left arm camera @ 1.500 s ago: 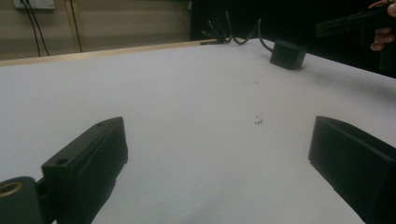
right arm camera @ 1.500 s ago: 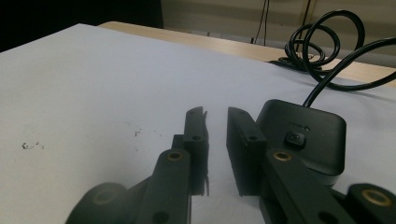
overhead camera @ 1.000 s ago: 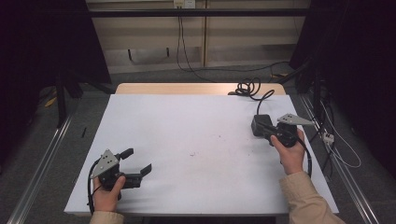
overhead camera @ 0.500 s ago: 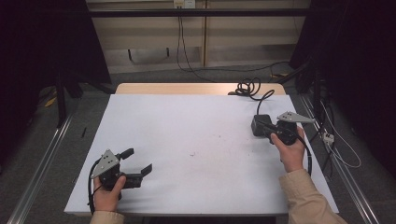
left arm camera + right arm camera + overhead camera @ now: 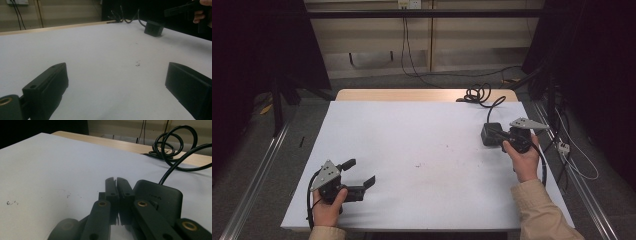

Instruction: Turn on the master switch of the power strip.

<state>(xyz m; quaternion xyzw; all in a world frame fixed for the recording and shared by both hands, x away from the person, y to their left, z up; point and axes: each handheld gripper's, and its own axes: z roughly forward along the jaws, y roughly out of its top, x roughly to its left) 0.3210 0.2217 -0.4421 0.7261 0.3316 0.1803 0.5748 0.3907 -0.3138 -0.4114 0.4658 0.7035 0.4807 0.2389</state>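
The black box-shaped adapter point(image 5: 490, 134) near the table's right edge is partly covered in the high view by the right gripper point(image 5: 498, 135), whose closed jaws lie over it; in the right gripper view the two jaws meet with nothing between them and the adapter point(image 5: 157, 197) sits just beside them on their right, so whether they touch it cannot be told. Its marking there is too faint to read. The adapter's black cable point(image 5: 482, 95) runs from it toward the far edge and coils on the bare wooden strip point(image 5: 412, 94) beyond the white table surface point(image 5: 422, 135). The right hand point(image 5: 524, 159) holds its gripper close to the right edge, jaws pointing leftward. The left gripper point(image 5: 361, 175) sits near the near-left corner in the left hand point(image 5: 327, 207), its jaws spread wide and empty, pointing rightward; in the left gripper view both jaws are cut off by the frame. The white surface between the grippers is open, bearing small dark specks point(image 5: 137, 64) near its middle.
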